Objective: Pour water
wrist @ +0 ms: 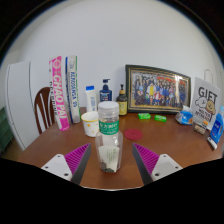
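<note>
A clear plastic water bottle with a white cap and a green-and-white label stands upright on the wooden table. It is between my gripper's fingers, with a gap on either side. The gripper is open, and its magenta pads are well apart from the bottle. A white cup stands just beyond the bottle, slightly left. A red round lid or coaster lies to the bottle's right.
Along the back wall stand tall pink and white boxes, small bottles, a framed group photo and a gift bag. Green bits lie before the frame. A wooden chair is at the left.
</note>
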